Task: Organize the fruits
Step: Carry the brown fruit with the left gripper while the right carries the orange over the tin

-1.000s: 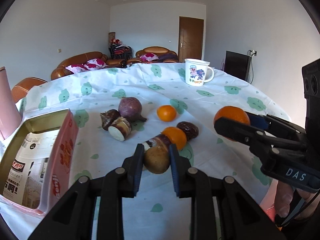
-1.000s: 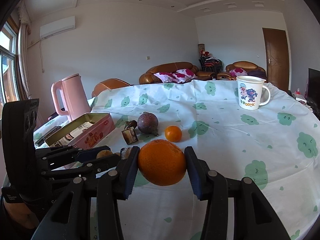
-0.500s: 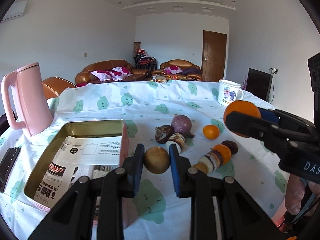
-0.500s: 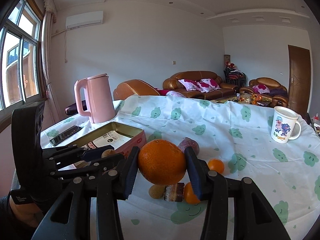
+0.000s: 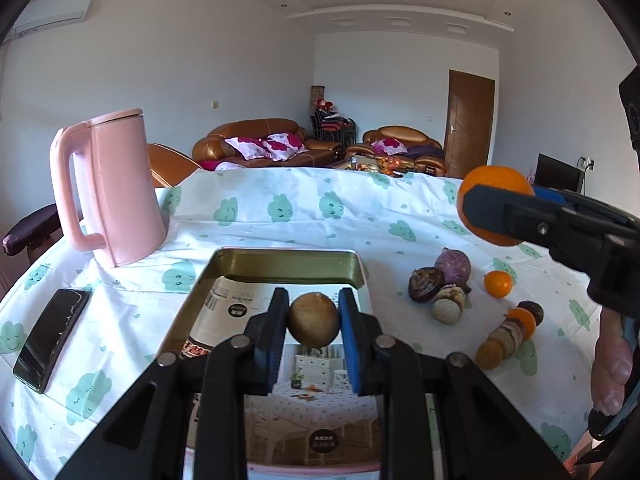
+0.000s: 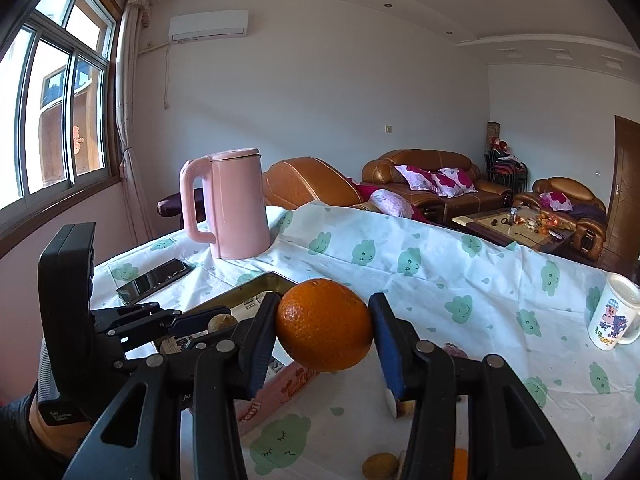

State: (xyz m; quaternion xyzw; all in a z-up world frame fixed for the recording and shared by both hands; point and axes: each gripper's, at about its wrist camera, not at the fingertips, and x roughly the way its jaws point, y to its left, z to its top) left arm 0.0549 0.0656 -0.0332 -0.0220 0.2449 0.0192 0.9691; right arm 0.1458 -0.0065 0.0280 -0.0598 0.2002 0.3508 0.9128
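My left gripper [image 5: 314, 320] is shut on a brown round fruit [image 5: 314, 319] and holds it above the open pink tin box [image 5: 286, 266], which is lined with printed paper. My right gripper [image 6: 325, 330] is shut on a large orange [image 6: 325, 325], held in the air to the right of the box; it also shows in the left wrist view [image 5: 490, 190]. Several fruits lie on the tablecloth right of the box: a purple one [image 5: 453, 266], a small orange [image 5: 498, 284], and a row of mixed pieces [image 5: 510, 330].
A pink kettle [image 5: 108, 188] stands at the back left of the table. A black phone [image 5: 52, 338] lies left of the box. A white printed mug [image 6: 612, 318] stands at the far right. Sofas and a coffee table are behind.
My left gripper has swung left with the brown fruit, from over the fruit row to above the tin box. My right gripper has followed left with the orange.
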